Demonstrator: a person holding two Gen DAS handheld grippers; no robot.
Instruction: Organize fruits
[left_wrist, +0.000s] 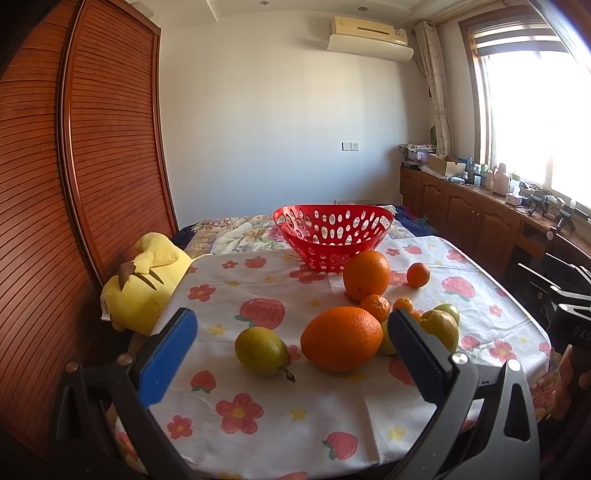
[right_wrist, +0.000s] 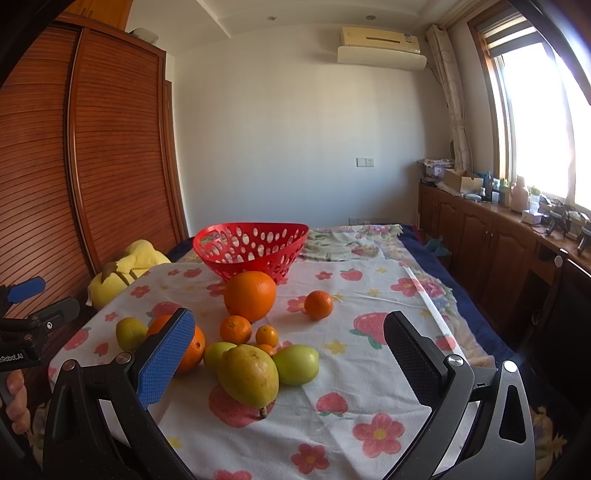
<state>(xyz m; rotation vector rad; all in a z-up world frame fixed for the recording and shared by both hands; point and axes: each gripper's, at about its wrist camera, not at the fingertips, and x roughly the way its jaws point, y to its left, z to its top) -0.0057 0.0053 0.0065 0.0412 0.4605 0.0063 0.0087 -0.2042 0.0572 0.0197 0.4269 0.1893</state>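
Left view hides green apples (right_wrist: 296, 364); both grippers wide, unladen.

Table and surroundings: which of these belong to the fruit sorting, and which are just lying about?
Job:
- red basket, empty
- two big oranges
- small mandarins
- pears
- green fruits
- left gripper, right gripper, both open

Lying about:
- yellow plush toy
- clutter on the window counter

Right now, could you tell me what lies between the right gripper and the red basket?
In the right wrist view, the right gripper faces a pear, green fruits, small tangerines and a large orange before the red basket.
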